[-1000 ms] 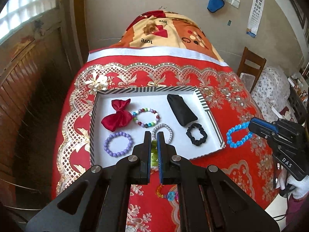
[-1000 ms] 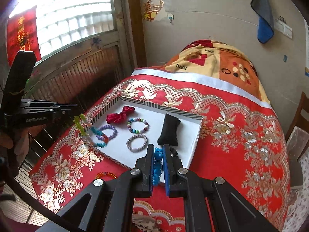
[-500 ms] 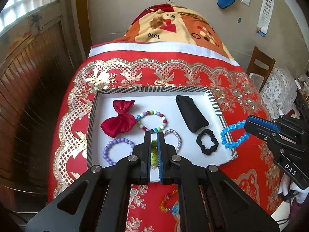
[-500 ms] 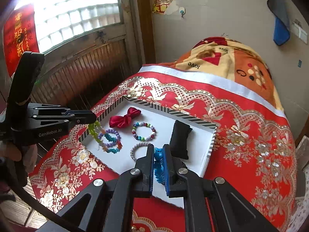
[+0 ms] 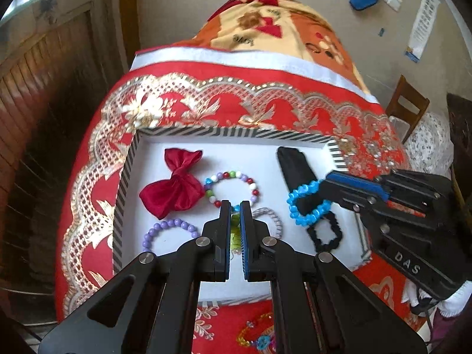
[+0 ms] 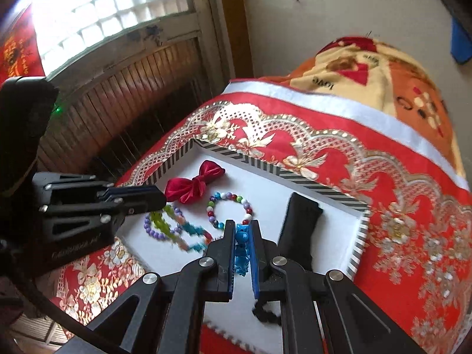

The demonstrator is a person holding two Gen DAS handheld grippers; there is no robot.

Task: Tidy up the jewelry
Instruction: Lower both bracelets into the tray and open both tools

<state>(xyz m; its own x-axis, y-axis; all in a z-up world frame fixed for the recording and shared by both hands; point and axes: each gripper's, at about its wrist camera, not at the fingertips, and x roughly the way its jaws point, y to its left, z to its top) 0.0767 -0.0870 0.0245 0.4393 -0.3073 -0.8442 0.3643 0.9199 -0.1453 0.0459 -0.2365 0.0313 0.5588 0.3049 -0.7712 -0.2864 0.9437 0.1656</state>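
Note:
A white tray (image 5: 236,132) with a striped rim lies on the red tablecloth. It holds a red bow (image 5: 174,185), a mixed-colour bead bracelet (image 5: 225,174), a purple bracelet (image 5: 177,221), a silver bracelet (image 5: 275,218), a black pouch (image 5: 295,168) and a black bracelet (image 5: 317,244). My left gripper (image 5: 235,205) is shut on a green and multicolour bracelet (image 6: 177,227), which dangles over the tray's left part. My right gripper (image 6: 241,223) is shut on a blue bead bracelet (image 5: 306,206), which hangs above the pouch and the black bracelet.
Another colourful bracelet (image 5: 259,336) lies on the tablecloth in front of the tray. A patterned blanket (image 5: 280,29) is heaped at the far end. Wooden panelling (image 6: 132,103) runs along the left, and a chair (image 5: 407,103) stands to the right.
Both grippers have come in and down over the tray. The blue bracelet moved from beside the tray's right rim to above its right part. The green bracelet moved over the purple one.

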